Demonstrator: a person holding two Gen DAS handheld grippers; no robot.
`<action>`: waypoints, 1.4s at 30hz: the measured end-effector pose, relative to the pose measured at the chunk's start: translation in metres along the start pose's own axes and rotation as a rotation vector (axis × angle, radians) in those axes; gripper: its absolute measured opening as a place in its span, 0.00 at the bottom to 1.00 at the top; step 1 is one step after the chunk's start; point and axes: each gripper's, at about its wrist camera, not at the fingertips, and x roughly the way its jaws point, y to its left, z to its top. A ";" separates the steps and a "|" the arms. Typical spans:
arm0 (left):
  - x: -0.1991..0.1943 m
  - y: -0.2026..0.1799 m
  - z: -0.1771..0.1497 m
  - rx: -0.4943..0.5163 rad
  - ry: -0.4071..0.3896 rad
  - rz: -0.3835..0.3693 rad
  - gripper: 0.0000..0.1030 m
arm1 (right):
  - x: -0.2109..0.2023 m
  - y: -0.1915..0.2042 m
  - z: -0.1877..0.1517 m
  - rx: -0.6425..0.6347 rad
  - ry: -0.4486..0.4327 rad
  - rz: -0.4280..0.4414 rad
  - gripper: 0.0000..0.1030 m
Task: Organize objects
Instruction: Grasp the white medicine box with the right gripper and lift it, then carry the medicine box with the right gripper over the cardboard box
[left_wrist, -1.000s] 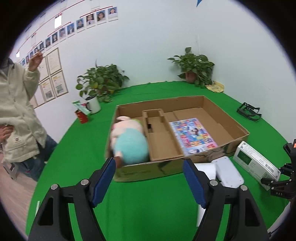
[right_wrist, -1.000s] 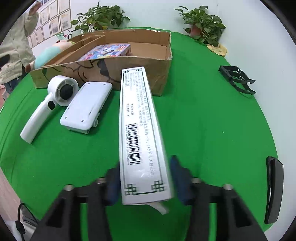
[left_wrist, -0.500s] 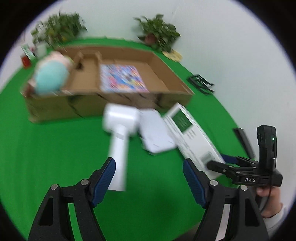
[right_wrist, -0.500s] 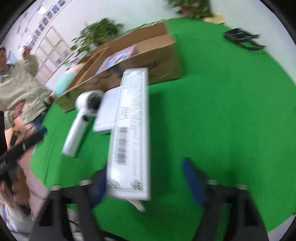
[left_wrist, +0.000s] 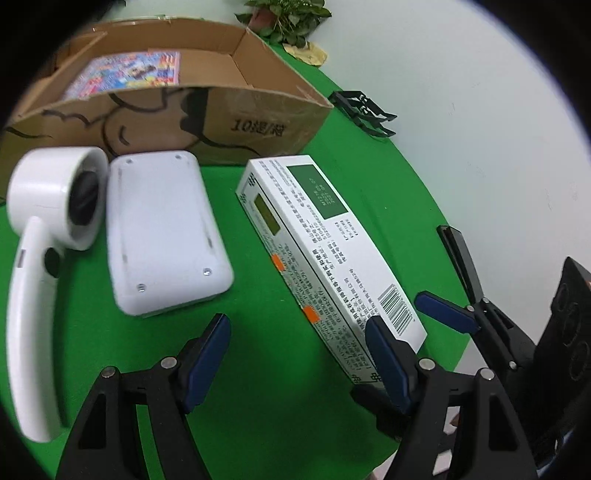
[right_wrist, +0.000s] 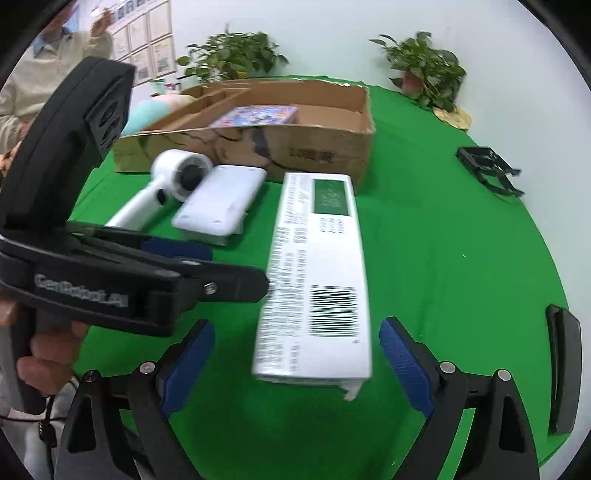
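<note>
A long white carton (right_wrist: 317, 266) with a green label and a barcode lies on the green cloth, pointing at the cardboard box (right_wrist: 325, 155). My right gripper (right_wrist: 297, 354) is open. The carton's near end sits between its blue pads (right_wrist: 406, 365), which stand clear of both sides. My left gripper (left_wrist: 297, 354) is open over bare cloth, and its right finger is beside the near end of the carton (left_wrist: 325, 236). A white handheld dryer (left_wrist: 40, 258) and a flat white device (left_wrist: 162, 229) lie left of the carton. The cardboard box holds a colourful book (left_wrist: 125, 74) and a plush toy (right_wrist: 147, 110).
A black folding rack (right_wrist: 487, 170) sits at the right of the cloth, and a flat black item (right_wrist: 561, 369) lies by its near right edge. Two potted plants (right_wrist: 424, 70) stand at the back. A person (right_wrist: 55, 62) stands at the far left.
My right gripper let go of the long white carton and opened wide around it. My left gripper swung down and to the right, from facing the cardboard box to the cloth beside the carton.
</note>
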 end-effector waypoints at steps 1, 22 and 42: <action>0.000 0.001 0.001 -0.001 -0.007 -0.014 0.73 | 0.001 -0.005 0.000 0.020 0.002 -0.001 0.80; 0.012 -0.013 0.001 -0.011 0.115 -0.219 0.73 | -0.009 0.024 -0.018 0.052 0.082 0.040 0.63; 0.022 -0.033 -0.001 -0.037 0.182 -0.269 0.52 | -0.030 0.011 -0.039 0.243 0.093 0.050 0.58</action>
